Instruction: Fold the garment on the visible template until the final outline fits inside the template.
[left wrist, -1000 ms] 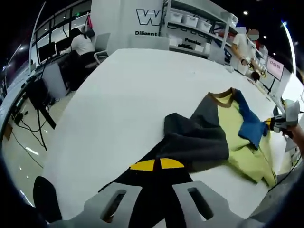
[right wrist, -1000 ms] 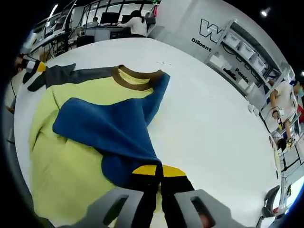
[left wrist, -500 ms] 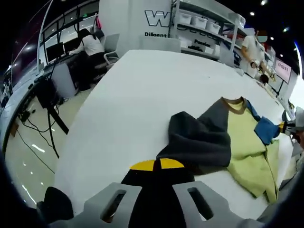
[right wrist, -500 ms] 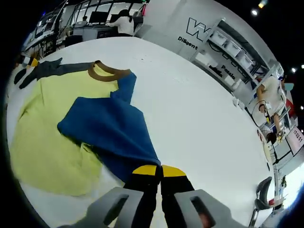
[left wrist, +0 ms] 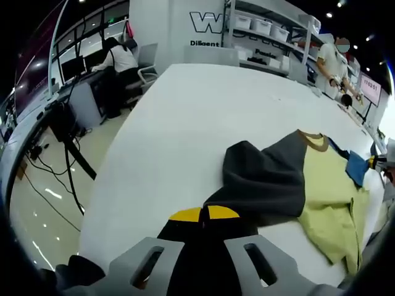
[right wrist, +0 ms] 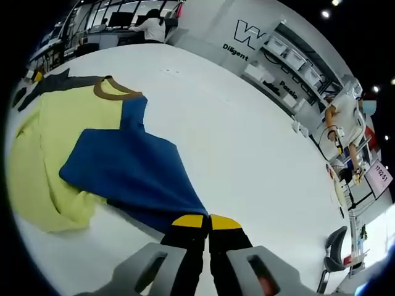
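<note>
In the left gripper view, the left tool was seen clenched on the dark grey sleeve of a colour-blocked knit garment, its yellow-tipped jaws closed together over the fabric. The sleeve was bunched into a raised fold, and beyond it the pale yellow-green body panel and the brown collar lay on the white tabletop. Compared with a second earlier, the garment had been drawn further toward the far right of the view, and the grey sleeve had been gathered more steeply.

In the right gripper view, the right tool was seen clamped on the blue sleeve, which had been pulled out flatter and longer than before. The yellow-green panel had been rumpled at its near edge. No template outline could be made out on the tabletop. Both sleeves were judged to be being stretched apart, so the folding itself was probably not yet begun.
</note>
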